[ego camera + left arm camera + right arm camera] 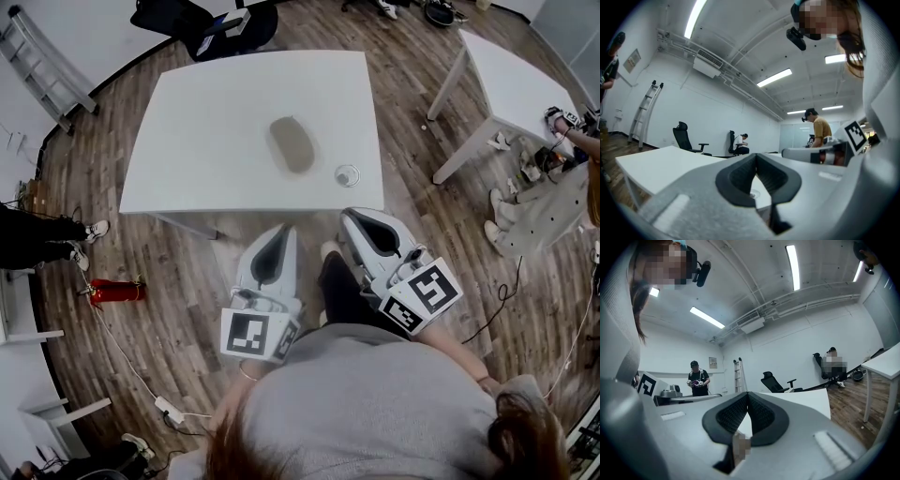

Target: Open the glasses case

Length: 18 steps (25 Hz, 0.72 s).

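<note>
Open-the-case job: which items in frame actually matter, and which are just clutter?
Job:
- glasses case, closed, on the white table
- left gripper, jaws together, empty
- right gripper, jaws together, empty

Lying about:
- small clear round object on the table, beside the case
- fire extinguisher on the floor
- ladder
- second table

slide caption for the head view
Both shut, the left hand-held gripper and right hand-held gripper face a table bearing a closed glasses case.

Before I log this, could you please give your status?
Left gripper, right gripper shut, empty. Glasses case closed, untouched, on table. Small clear round object beside it.
</note>
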Each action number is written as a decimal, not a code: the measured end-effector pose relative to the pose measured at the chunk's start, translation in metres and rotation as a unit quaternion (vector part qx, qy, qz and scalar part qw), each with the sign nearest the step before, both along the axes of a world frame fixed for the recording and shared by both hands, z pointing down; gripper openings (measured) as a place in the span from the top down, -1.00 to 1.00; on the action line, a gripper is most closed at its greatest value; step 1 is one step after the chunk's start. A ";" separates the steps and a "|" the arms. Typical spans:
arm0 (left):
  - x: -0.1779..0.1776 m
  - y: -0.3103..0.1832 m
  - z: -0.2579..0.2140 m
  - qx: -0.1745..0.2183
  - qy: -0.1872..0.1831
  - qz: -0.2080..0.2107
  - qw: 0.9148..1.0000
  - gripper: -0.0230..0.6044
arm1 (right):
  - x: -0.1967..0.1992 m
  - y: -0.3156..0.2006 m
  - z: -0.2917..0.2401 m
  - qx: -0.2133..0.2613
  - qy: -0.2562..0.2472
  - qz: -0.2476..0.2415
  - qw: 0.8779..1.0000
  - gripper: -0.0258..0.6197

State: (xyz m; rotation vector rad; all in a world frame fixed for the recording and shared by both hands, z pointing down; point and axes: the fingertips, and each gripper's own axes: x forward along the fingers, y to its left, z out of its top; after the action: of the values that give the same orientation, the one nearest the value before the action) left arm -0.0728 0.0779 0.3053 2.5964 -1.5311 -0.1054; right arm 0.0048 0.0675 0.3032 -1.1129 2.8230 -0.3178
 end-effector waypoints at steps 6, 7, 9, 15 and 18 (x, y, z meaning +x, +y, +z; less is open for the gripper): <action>-0.003 -0.055 0.001 0.000 -0.006 -0.014 1.000 0.91 | 0.001 -0.059 0.005 -0.004 0.002 -0.007 1.000 0.91; -0.004 -0.066 0.000 0.001 -0.006 -0.017 1.000 0.91 | 0.000 -0.070 0.005 -0.005 0.002 -0.009 1.000 0.91; -0.007 -0.087 -0.001 0.001 -0.007 -0.023 1.000 0.91 | -0.003 -0.091 0.005 -0.006 0.002 -0.015 1.000 0.91; -0.012 -0.151 -0.002 -0.001 -0.005 -0.037 0.999 0.91 | -0.015 -0.155 -0.001 -0.001 0.008 -0.038 0.999 0.91; -0.008 -0.182 -0.002 -0.004 0.003 -0.041 0.999 0.91 | -0.014 -0.183 0.001 -0.003 0.014 -0.042 0.999 0.91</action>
State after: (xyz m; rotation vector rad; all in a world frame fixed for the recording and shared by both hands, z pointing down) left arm -0.0811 -0.1036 0.3029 2.5238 -1.6329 -0.1142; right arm -0.0092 -0.1155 0.3045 -1.0087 2.9003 -0.3191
